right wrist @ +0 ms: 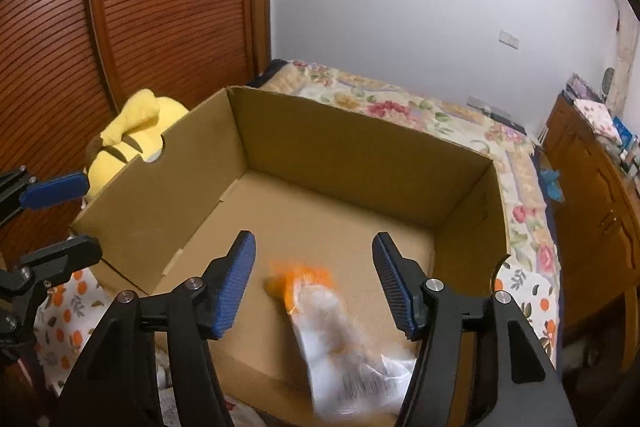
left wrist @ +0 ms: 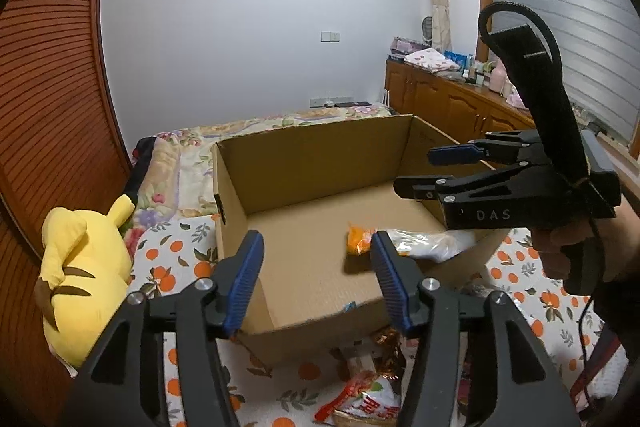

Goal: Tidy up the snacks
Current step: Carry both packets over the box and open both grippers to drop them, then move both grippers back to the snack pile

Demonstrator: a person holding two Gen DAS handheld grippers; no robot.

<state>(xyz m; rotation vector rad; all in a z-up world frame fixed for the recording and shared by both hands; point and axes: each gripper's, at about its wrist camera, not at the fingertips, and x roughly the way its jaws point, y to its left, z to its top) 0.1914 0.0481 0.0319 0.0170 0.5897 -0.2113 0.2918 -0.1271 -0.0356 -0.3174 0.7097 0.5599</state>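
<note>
An open cardboard box (left wrist: 312,155) (right wrist: 360,147) sits on the bed. An orange and white snack bag (right wrist: 340,339) lies blurred inside it near the front right; it also shows in the left wrist view (left wrist: 362,239). My right gripper (right wrist: 314,287) is open and empty just above that bag; it also shows in the left wrist view (left wrist: 428,173) over the box's right side. My left gripper (left wrist: 316,283) is open and empty over the box's near wall; it also shows in the right wrist view (right wrist: 72,213) at the box's left. More snack packets (left wrist: 364,403) lie on the bed in front of the box.
A yellow plush toy (left wrist: 84,275) (right wrist: 128,139) lies left of the box against a wooden slatted wardrobe (left wrist: 48,107). The bed has an orange-print sheet (left wrist: 176,259) and a floral quilt (right wrist: 420,107). A wooden cabinet (left wrist: 448,103) with clutter stands at the right.
</note>
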